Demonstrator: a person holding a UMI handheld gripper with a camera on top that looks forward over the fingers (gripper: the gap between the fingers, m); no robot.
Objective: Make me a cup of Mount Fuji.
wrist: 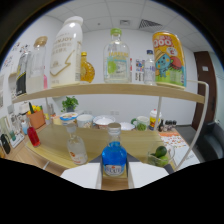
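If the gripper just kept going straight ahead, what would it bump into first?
Most likely the blue bottle. It stands right in the middle, just ahead of the gripper, on the lower shelf. How far off it is, I can't tell for sure.

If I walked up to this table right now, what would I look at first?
Probably the blue bottle, standing on the lower shelf just ahead of the gripper, about midway between its two pale fingers. Next, the bright yellow cartoon can on the top shelf, with a tall white bottle and a clear green-labelled bottle lined up beside it.
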